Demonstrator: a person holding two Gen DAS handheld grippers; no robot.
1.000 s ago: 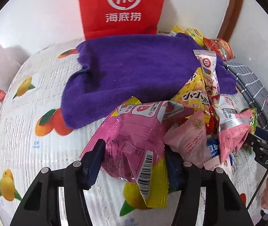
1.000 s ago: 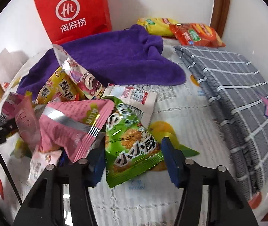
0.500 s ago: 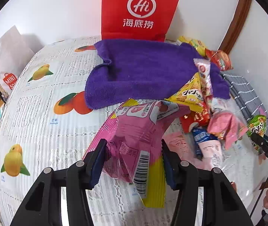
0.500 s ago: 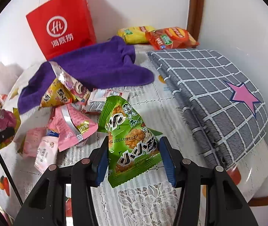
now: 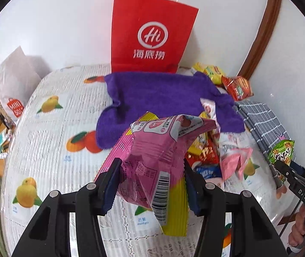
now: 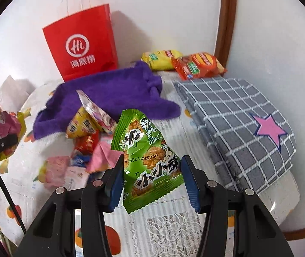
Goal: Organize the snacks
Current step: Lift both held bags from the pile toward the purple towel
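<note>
Left gripper (image 5: 151,182): fingers clamped on a pink packet (image 5: 152,162), pads pressing its crumpled sides, a yellow flap hanging below. Over the last second these jaws closed a little further on the packet. The packet hangs clear of the worktop (image 5: 51,150).

Right gripper (image 6: 152,182): fingers clamped on a green packet (image 6: 147,160), held by its lower half, top corner standing up. It also hangs clear of the worktop.

Just beyond both, the loose pile (image 6: 84,150) of pink, red, yellow and blue packets lies on the fruit-print cover. Behind it a purple towel (image 5: 163,98) lies spread; one long sachet from the pile leans over its near edge. To the right a folded grey check cloth (image 6: 238,124). At the far wall stands a red bag (image 5: 152,36), upright, mouth up; beside it, in the corner, a yellow packet (image 6: 163,59) and an orange one (image 6: 197,64).

Judgement: the step is carrying two picked packets to their place. The destination cannot be told; the bag or the far corner group both seem likely. Recommended: keep the grips steady, since the foil is slippery and air-filled; lift high enough that the yellow flap clears the pile and towel; keep the two grippers well apart; release only over the target.
</note>
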